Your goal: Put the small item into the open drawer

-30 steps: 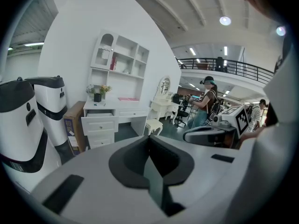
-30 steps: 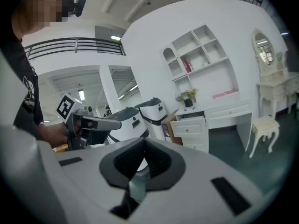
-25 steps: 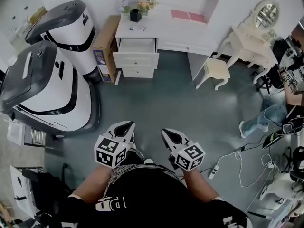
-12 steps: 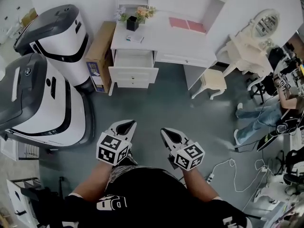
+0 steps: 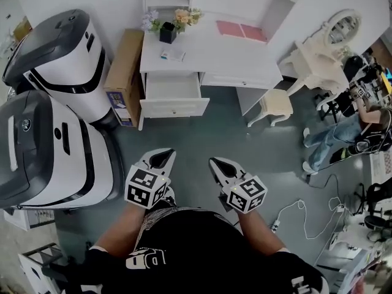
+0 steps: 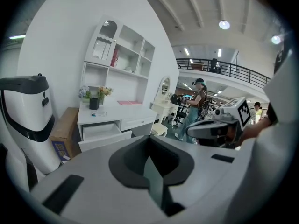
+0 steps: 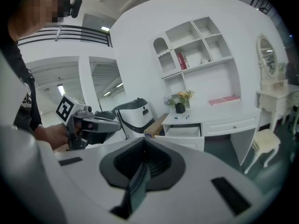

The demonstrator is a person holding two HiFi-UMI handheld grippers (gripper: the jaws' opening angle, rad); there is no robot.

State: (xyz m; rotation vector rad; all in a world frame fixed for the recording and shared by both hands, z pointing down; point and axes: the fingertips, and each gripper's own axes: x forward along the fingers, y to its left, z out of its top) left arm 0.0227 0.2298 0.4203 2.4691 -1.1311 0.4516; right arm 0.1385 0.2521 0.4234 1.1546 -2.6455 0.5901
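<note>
A white desk [image 5: 208, 51] stands ahead across the floor, its top-left drawer [image 5: 172, 88] pulled open. A small flat item [image 5: 173, 55] lies on the desktop just behind that drawer, near a black vase of flowers [image 5: 166, 32]. My left gripper [image 5: 161, 158] and right gripper [image 5: 220, 166] are held side by side close to my body, well short of the desk, both shut and holding nothing. In the left gripper view the drawer [image 6: 100, 132] and the item [image 6: 98, 114] lie beyond the shut jaws. The right gripper view has the drawer [image 7: 184, 132] ahead too.
Two big white-and-dark machines [image 5: 58, 60] [image 5: 43, 155] fill the left side, with a cardboard box [image 5: 122, 72] against the desk. A cream stool [image 5: 272, 106] and a vanity table with a mirror [image 5: 321, 57] stand to the right. A person [image 5: 343, 130] sits far right; cables [image 5: 294, 210] lie on the floor.
The desk and its open drawer have come nearer and lower in the head view as I walk up. Both grippers stay shut in the same place before my body.
</note>
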